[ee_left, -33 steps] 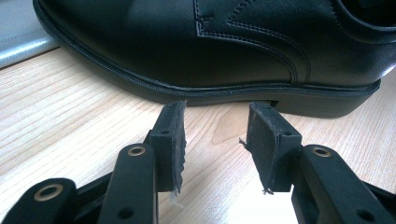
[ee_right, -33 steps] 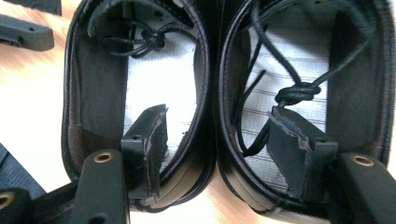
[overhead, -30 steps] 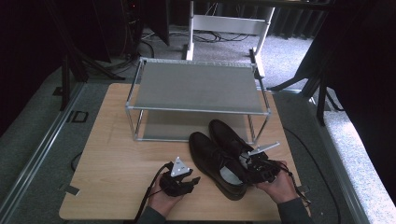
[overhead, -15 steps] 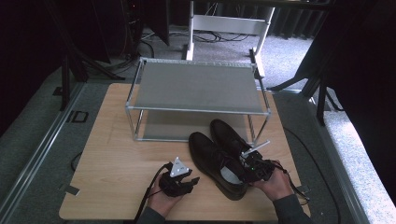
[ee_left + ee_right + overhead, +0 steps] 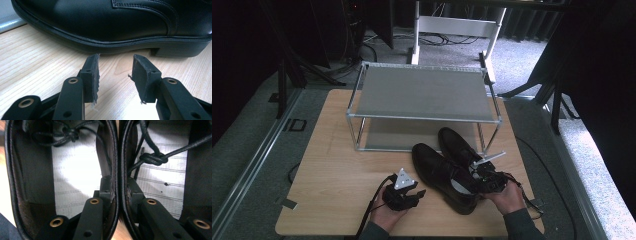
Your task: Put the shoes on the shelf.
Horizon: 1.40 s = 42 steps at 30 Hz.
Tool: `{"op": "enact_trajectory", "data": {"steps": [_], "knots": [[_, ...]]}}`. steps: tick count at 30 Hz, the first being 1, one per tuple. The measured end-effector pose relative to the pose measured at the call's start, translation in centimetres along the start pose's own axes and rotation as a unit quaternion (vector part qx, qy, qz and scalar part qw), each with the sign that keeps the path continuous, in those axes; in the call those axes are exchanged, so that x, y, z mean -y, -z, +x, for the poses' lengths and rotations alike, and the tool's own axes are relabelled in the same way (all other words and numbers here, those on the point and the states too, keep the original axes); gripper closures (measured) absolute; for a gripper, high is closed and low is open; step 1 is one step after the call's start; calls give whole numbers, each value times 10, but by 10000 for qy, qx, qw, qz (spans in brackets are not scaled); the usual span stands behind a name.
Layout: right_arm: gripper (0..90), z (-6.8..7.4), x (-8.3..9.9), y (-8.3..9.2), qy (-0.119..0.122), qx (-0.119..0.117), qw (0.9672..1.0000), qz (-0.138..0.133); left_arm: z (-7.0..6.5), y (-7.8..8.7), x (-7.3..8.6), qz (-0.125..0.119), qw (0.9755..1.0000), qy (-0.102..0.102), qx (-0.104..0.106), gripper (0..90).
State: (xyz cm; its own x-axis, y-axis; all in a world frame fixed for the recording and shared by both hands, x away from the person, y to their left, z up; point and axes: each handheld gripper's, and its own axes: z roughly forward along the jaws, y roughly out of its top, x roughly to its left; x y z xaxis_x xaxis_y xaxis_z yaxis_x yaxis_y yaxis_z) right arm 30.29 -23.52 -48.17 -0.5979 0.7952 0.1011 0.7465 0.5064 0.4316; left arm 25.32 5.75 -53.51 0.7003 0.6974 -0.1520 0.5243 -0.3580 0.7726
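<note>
1. A wooden tabletop [image 5: 332, 165] carries a two-tier metal rack [image 5: 422, 92] at its far side.
2. A pair of black leather shoes lies side by side on the tabletop, near and right of centre, just in front of the rack's right half. The toes point far-left and the heels lie near-right.
3. The left shoe [image 5: 439, 172] and the right shoe [image 5: 459, 145] touch along their inner sides.
4. The right gripper [image 5: 119, 187], held in the right hand [image 5: 507, 197], sits at the heel end of the pair.
5. In the right gripper view, its jaws pinch the two adjoining collar walls of the shoes together: one jaw is inside the left shoe, the other inside the right shoe.
6. Black laces [image 5: 152, 157] lie loose over the pale insoles.
7. The left gripper [image 5: 404, 192], held in the left hand [image 5: 384, 215], rests low on the tabletop just left of the left shoe.
8. In the left gripper view, its jaws are spread and hold nothing. They point at the sole edge of the left shoe, near the heel, without touching it.
</note>
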Motion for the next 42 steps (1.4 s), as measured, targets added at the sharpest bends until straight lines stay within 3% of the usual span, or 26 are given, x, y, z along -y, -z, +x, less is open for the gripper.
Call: {"op": "enact_trajectory", "data": {"steps": [10, 21, 24, 42], "knots": [[794, -5, 5, 1, -138, -151, 9994, -283, 1, 1, -2, -31, 10000, 2, -6, 574], [797, -1, 2, 0, -284, -75, 9975, -638, 8, 9, -4, -145, 9998, 89, -96, 574], [796, -3, 0, 2, -416, -68, 9956, -833, 12, 12, -4, -198, 9996, 137, -117, 574], [798, -7, -16, -1, -620, -9, 9919, -1106, 15, 16, -7, -229, 9994, 147, -222, 556]]}}
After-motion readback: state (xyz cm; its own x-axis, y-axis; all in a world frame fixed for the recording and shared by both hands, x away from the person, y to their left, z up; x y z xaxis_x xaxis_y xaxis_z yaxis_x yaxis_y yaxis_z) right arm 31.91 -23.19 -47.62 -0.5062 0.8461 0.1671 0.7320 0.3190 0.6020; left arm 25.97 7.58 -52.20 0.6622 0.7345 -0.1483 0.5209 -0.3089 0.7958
